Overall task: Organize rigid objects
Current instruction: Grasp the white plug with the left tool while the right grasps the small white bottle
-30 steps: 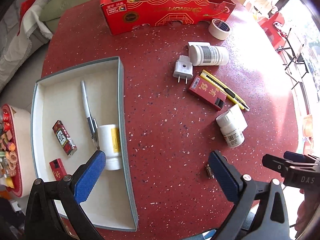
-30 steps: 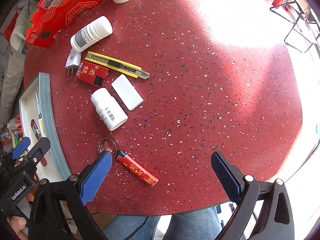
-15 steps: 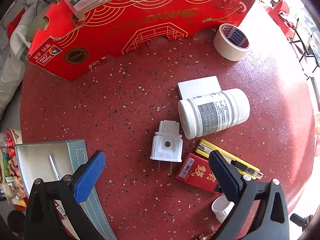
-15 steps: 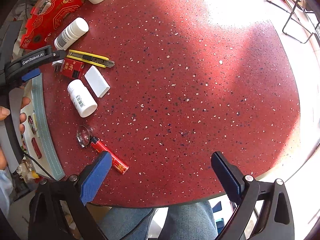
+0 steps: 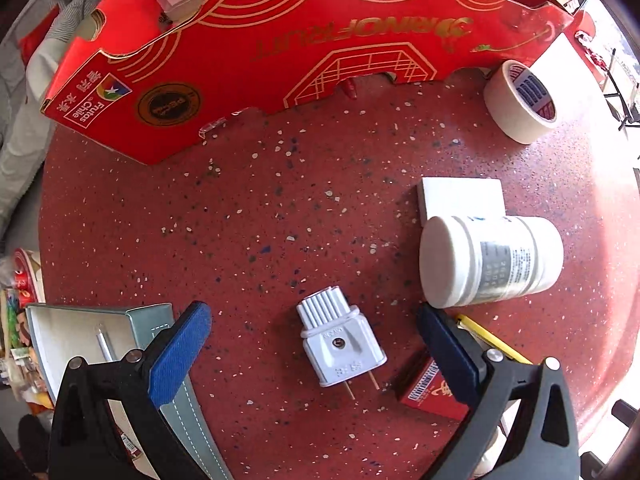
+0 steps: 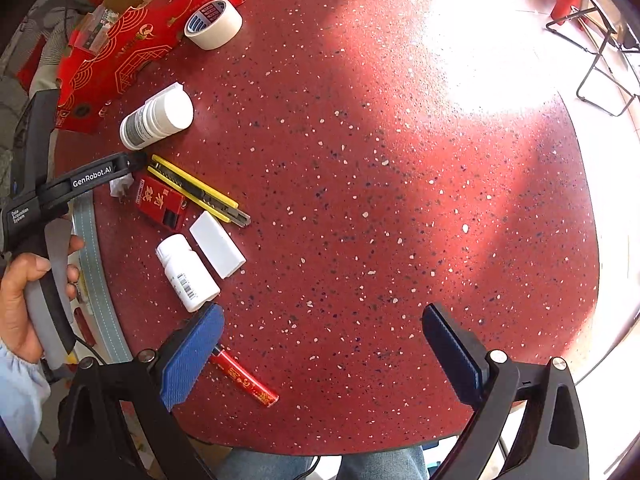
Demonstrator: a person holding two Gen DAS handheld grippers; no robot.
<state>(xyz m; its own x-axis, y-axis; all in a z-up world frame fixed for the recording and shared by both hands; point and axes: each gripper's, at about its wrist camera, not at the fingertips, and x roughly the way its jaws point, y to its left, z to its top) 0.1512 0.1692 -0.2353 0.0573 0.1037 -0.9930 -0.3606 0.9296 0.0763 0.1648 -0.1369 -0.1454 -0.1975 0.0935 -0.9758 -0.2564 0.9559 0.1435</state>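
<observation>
My left tongs (image 5: 312, 356) have swung away from the grey tray (image 5: 152, 316) and dropped low over the white plug adapter (image 5: 340, 348), which now lies between the wide-open jaws on the red table (image 5: 280, 220), prongs towards me; I judge it my next pick for the tray at my left. The white bottle (image 5: 492, 266) on its side and the red card box (image 5: 432, 392) lie close to the right jaw and could get nudged. My right tongs (image 6: 320, 352) hang wide and empty near the red lighter (image 6: 244, 378).
</observation>
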